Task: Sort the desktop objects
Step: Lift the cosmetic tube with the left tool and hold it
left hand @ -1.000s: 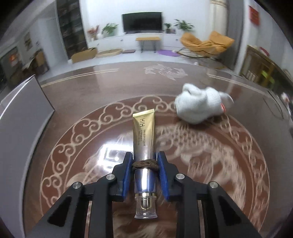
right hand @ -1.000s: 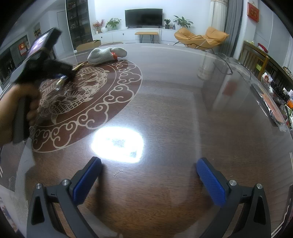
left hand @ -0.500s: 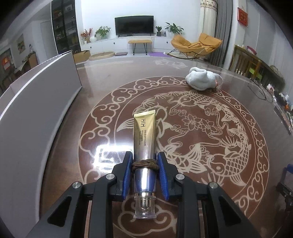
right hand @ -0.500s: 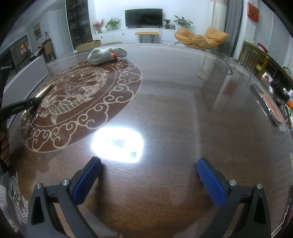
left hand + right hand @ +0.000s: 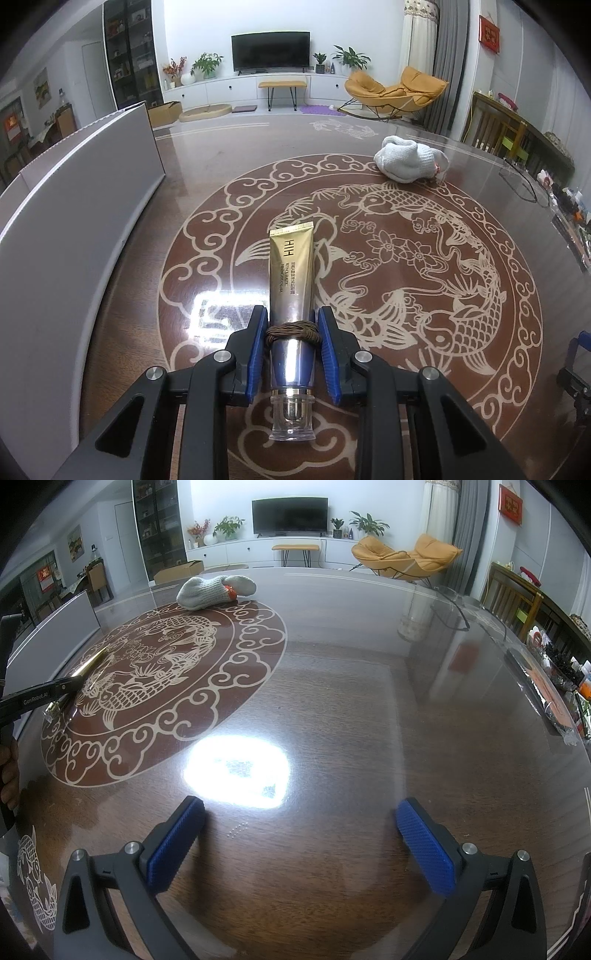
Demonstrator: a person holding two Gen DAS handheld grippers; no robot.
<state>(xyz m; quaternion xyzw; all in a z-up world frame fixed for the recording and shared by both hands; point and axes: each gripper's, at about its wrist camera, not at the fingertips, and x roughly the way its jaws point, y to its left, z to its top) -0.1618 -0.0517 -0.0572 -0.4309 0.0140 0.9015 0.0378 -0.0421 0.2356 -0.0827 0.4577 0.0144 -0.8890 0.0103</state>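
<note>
Since a second ago the left gripper (image 5: 291,343) has swung across the table (image 5: 332,709), bringing the grey box (image 5: 74,229) into view on its left. Its blue pads clamp the gold tube (image 5: 291,280), which points straight ahead along the fingers, cap nearest the camera. The box lies left of the tube's long axis; the right gripper (image 5: 299,845) gapes empty, well apart. A brown hair tie (image 5: 291,328) rings the tube.

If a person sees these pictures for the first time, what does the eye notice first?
First, the gold cream tube, a brown hair tie wound around it, clamped in the left gripper above the table's fish medallion. Next, the white knitted bundle at the medallion's far edge. The right gripper hangs open over bare wood beside a bright glare.
</note>
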